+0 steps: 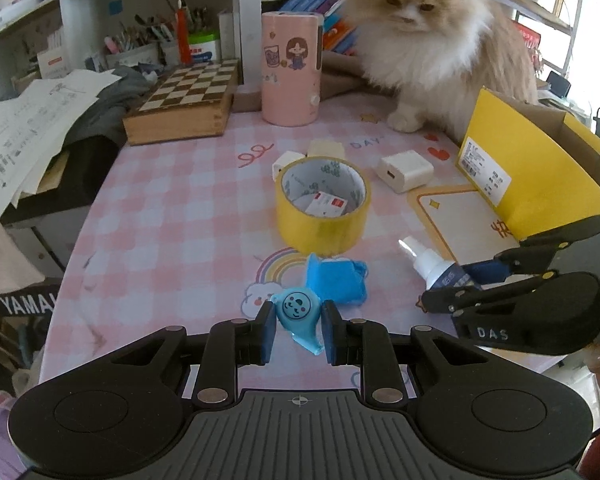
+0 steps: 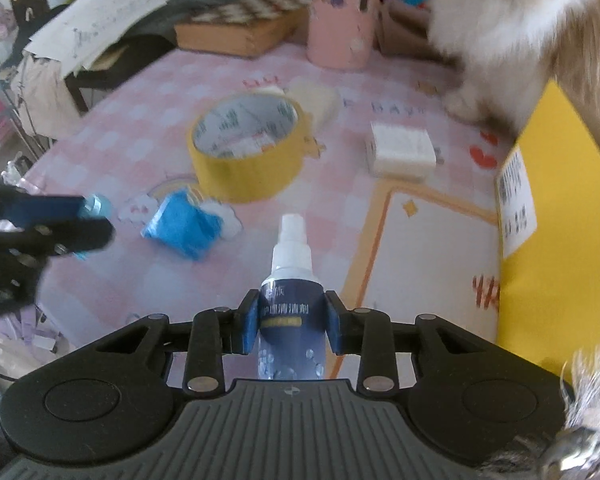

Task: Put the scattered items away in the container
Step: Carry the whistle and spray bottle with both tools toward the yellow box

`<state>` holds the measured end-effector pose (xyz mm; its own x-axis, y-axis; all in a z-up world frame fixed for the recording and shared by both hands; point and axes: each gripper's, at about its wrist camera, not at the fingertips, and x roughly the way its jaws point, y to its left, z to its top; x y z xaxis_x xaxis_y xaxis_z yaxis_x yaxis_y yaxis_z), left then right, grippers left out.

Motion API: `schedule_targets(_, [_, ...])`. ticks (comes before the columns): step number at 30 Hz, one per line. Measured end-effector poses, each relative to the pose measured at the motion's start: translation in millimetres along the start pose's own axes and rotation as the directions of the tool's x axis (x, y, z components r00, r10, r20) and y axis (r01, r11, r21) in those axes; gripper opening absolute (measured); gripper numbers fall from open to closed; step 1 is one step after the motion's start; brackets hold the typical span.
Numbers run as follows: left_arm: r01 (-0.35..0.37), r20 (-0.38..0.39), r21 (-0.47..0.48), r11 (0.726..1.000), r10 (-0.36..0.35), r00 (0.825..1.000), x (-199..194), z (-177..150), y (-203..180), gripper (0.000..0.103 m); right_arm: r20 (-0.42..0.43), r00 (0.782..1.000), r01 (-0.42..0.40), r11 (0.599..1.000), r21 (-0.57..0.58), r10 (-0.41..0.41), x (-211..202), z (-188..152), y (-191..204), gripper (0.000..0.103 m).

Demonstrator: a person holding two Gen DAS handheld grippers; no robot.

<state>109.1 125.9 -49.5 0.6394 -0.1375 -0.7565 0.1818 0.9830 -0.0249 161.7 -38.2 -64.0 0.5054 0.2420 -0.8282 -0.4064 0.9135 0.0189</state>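
At the lower centre of its view, the left gripper angles downward, clamped on a light blue toy. The right gripper, likewise tilted down, clasps a spray bottle.

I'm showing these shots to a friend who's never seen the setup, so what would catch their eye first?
Probably the fluffy cream-and-white cat sitting at the far edge of the pink checked table, beside the yellow box. Next, the yellow tape roll mid-table. Up close, the left tongs grip a small blue toy and the right tongs a spray bottle.
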Motion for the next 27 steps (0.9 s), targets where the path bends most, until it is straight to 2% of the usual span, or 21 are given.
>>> schedule_targets(4, [-0.004,0.003,-0.001,1.0,0.004,1.0,-2,-1,0,0.023,-0.013,1.0,0.013,1.0,-0.018,-0.013,1,0,4,0.031])
schedule_targets(7, [-0.003,0.007,0.001,1.0,0.003,1.0,-4,-2,-1,0.023,-0.022,1.0,0.014,1.0,-0.018,-0.014,-1,-4,2,0.039])
schedule_targets(9, [-0.002,0.006,0.001,1.0,0.002,1.0,-4,-2,-1,0.023,-0.026,1.0,0.016,1.0,-0.014,-0.016,-3,-7,0,0.039])
schedule_targets(11, [0.0,0.007,0.002,1.0,0.0,1.0,-5,-3,-1,0.023,-0.027,1.0,0.01,1.0,-0.001,-0.01,-4,-10,-2,0.039])
schedule_targets(13, [0.004,0.008,0.007,1.0,-0.004,1.0,-6,-3,-2,0.023,-0.022,1.0,0.004,1.0,-0.01,-0.004,-5,-10,-1,0.031])
schedule_targets(16, [0.01,0.013,0.015,1.0,-0.01,1.0,-9,-4,-3,0.023,-0.023,1.0,0.009,1.0,-0.025,-0.009,-6,-11,3,0.031])
schedule_targets(27, [0.027,0.027,-0.017,0.999,-0.027,0.999,-21,-5,4,0.023,0.031,0.999,-0.025,0.999,0.037,0.024,-39,-2,2,0.031])
